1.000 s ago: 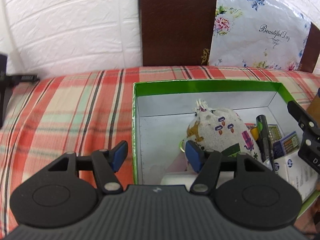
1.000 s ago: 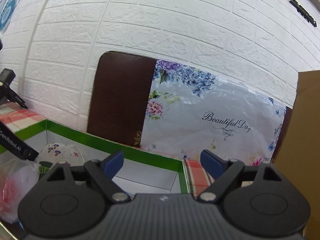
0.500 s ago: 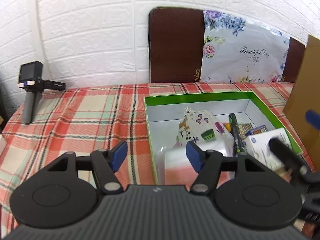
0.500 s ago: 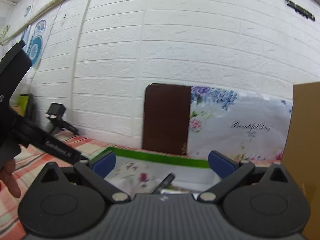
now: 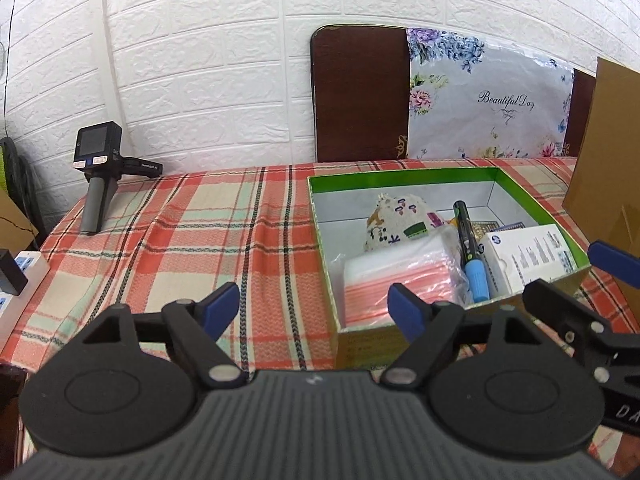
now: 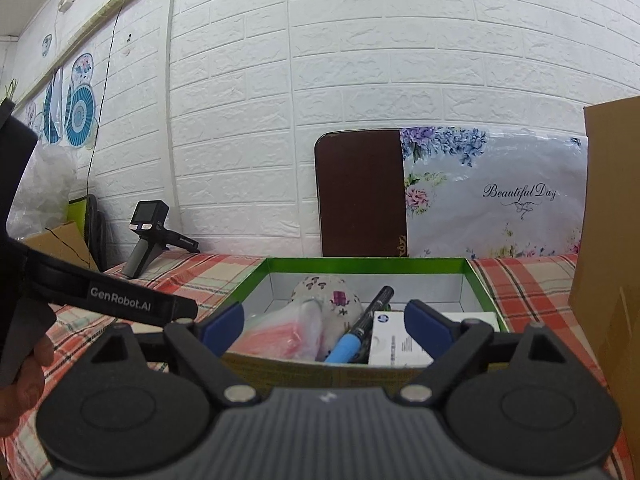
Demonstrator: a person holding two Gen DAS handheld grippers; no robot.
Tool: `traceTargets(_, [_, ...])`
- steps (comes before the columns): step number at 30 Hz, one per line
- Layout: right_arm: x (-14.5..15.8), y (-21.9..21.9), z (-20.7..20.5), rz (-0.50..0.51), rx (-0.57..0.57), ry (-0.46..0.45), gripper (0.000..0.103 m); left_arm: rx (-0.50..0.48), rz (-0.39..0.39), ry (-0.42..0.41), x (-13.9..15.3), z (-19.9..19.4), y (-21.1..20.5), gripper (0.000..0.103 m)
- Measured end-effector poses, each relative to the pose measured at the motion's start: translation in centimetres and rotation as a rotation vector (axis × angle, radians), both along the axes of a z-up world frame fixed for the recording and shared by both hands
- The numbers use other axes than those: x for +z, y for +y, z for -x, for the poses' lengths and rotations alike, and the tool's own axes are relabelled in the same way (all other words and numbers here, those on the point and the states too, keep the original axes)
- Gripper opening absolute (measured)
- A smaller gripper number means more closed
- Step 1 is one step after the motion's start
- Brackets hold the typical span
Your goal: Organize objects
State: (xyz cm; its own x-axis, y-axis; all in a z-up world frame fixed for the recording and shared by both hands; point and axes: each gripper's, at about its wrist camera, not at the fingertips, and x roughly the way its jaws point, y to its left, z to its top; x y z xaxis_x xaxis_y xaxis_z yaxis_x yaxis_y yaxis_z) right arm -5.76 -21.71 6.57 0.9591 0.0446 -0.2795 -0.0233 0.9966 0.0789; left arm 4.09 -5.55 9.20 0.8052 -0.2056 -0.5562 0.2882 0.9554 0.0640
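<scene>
A green-rimmed open box [image 5: 400, 178] sits on the plaid tablecloth. Inside lie a printed cloth pouch [image 5: 400, 220], a clear bag of pink sheets [image 5: 396, 276], a black marker with a blue cap [image 5: 470, 246] and a white carton [image 5: 528, 258]. The box [image 6: 360, 265] also shows in the right wrist view with the pouch [image 6: 328, 296], bag [image 6: 280, 336], marker [image 6: 360, 332] and carton [image 6: 400, 346]. My left gripper [image 5: 314, 306] is open and empty, near the box's front left corner. My right gripper [image 6: 324, 322] is open and empty, just before the box's front wall.
A spare handheld gripper [image 5: 98, 172] stands at the table's back left. A dark board and a floral bag [image 5: 488, 100] lean on the brick wall behind the box. A cardboard panel [image 5: 608, 160] stands right of the box. A power strip [image 5: 20, 276] lies at the left edge.
Both grippers have pulled back and up from the box, both still open and empty. The whole box and the table's left side have come into view.
</scene>
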Motion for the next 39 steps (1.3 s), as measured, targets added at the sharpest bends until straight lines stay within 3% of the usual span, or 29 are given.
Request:
traceTargets(9, [0.3, 0.6, 0.5, -0.012, 0.024, -0.017, 0.086, 0.028, -0.020, -0.011, -0.4, 0.8, 0.4, 0.091])
traceTargets(13, [-0.2, 0.8, 0.3, -0.016, 0.041, -0.001, 0.085, 0.045, -0.026, -0.004, -0.7, 0.7, 0.8, 0.092])
traceTargets(21, [-0.8, 1.1, -0.1, -0.024, 0.056, 0.023, 0.070, 0.057, -0.041, 0.016, -1.7, 0.2, 1.0, 0.092])
traceTargets(30, [-1.2, 2.3, -0.5, -0.007, 0.117, 0.034, 0.062, 0.102, -0.061, 0.028, -2.8, -0.7, 2.4, 0.092])
traceTargets(39, [-2.1, 4.9, -1.4, 0.015, 0.201, 0.084, 0.061, 0.171, -0.064, 0.055, -3.7, -1.7, 4.7, 0.093])
